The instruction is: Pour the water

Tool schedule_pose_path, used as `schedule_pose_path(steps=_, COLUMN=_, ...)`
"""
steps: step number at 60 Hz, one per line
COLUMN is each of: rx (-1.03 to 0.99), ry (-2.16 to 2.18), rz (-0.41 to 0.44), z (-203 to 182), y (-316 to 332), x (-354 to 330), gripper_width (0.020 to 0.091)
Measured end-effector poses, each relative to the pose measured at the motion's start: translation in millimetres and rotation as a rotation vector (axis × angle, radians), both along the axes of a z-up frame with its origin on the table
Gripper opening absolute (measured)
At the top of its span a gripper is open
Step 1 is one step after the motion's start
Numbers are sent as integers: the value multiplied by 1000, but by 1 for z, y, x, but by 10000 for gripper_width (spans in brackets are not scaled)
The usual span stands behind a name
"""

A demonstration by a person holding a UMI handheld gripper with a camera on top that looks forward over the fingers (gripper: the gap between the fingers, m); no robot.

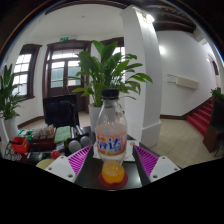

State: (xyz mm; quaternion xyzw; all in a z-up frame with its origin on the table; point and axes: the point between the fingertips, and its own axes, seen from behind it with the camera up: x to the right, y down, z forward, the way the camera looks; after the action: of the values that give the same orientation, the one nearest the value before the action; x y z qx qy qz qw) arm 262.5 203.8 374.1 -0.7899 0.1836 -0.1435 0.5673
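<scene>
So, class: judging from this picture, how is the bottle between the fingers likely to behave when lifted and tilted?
The bottle is tall and narrow, so it probably tips easily if nudged up high. Orange liquid shows only near its base, so it is likely light, with some sloshing. Its clear plastic wall may flex if the gripper squeezes hard; the label might aid grip.

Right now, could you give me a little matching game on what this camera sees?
Things:
1. bottle
2. plant
3. stairs
4. pads

Descriptions:
A. red, far off by the white wall
B. purple, one either side of the bottle
C. between the gripper fingers, orange drink at its bottom
D. green, behind the bottle

Pairs: 1-C, 2-D, 3-A, 4-B
</scene>
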Motion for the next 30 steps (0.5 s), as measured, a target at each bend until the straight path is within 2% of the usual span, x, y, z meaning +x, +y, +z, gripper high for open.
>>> schedule_pose_path(steps=14, rx=-102, ry=28, rz=22, z=-12, y=-99, x=-55, gripper_width=791)
schedule_pose_path(steps=21, rx=-90, ry=36, rz=28, z=13, y=-154, x=-83, gripper_width=794)
schedule_pose_path(steps=30, rx=-62, ry=32, rz=96, z=52, y=-196, x=-127, gripper_width=791)
